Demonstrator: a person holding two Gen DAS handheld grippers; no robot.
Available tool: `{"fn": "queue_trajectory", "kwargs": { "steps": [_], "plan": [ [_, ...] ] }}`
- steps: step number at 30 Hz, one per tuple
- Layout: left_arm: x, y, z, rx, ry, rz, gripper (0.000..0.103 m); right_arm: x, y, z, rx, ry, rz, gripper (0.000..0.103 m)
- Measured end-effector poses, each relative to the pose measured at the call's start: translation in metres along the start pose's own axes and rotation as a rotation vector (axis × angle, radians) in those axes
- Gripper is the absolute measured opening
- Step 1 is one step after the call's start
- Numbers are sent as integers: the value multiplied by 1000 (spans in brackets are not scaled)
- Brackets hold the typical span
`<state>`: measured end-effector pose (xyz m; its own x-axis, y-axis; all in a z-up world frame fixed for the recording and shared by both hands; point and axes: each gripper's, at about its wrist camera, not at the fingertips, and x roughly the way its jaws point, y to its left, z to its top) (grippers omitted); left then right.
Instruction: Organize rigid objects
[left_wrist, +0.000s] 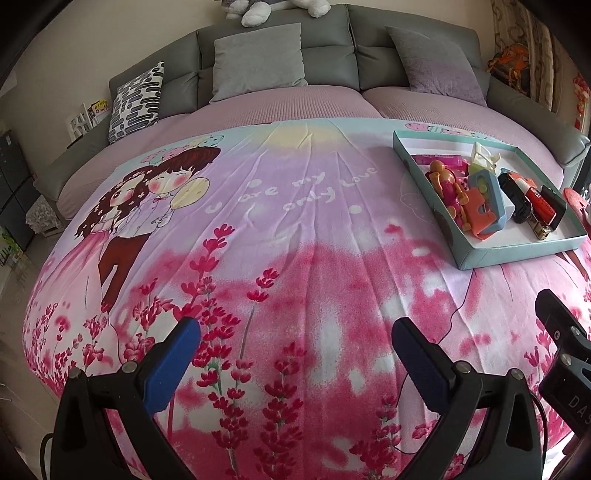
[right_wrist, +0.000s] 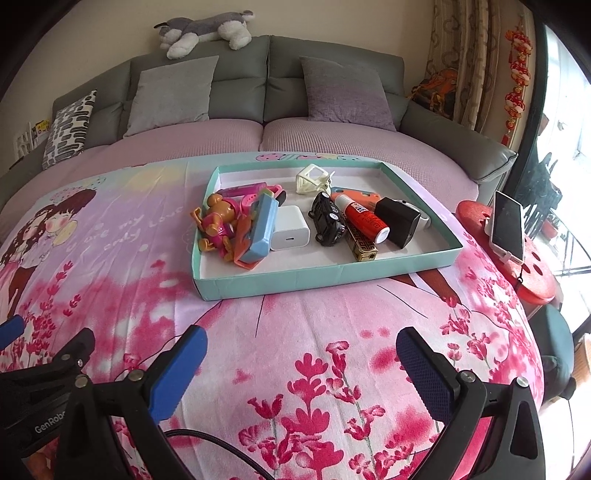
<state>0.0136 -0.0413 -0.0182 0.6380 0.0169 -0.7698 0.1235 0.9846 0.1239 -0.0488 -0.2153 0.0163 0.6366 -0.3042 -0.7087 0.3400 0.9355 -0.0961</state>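
Both grippers hang low over the near edge of the bed, and neither carries anything. The left gripper (left_wrist: 295, 332) has its jaws spread wide over the flowered blanket (left_wrist: 295, 258), with only cloth between the blue pads. The right gripper (right_wrist: 301, 343) stands the same way, jaws parted and empty, pointed toward the teal tray (right_wrist: 325, 275) lying a little ahead of it on the blanket.

The rigid things all sit inside that tray. On its left side, an orange and pink toy figure (right_wrist: 218, 218) is tangled against a blue and orange block (right_wrist: 258, 229), with a pink piece behind them. A white charger cube (right_wrist: 288, 229) stands near the middle. To its right, a black toy car (right_wrist: 328, 221), a red and white tube (right_wrist: 364, 216), a gold lighter (right_wrist: 364, 247) and a black box (right_wrist: 399, 221) lie touching or overlapping one another. A cream plastic clip (right_wrist: 312, 179) rests alone toward the far wall.

Nothing loose shows on the blanket outside the tray, so I judge the gathering is finished, or else nothing has been taken out yet; I cannot tell which. The pieces lie heaped rather than sorted, and if tidy rows are wanted, that work is all ahead.

A phone (right_wrist: 508, 225) leans on a red stool (right_wrist: 532, 273) beside the bed, apart from everything else.
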Motion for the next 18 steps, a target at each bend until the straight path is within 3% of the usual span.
{"fn": "queue_trajectory", "kwargs": {
  "steps": [18],
  "plan": [
    [-2, 4, -3, -14, -7, 13, 103, -3, -6, -3, 27, -9, 1, 103]
  ]
}}
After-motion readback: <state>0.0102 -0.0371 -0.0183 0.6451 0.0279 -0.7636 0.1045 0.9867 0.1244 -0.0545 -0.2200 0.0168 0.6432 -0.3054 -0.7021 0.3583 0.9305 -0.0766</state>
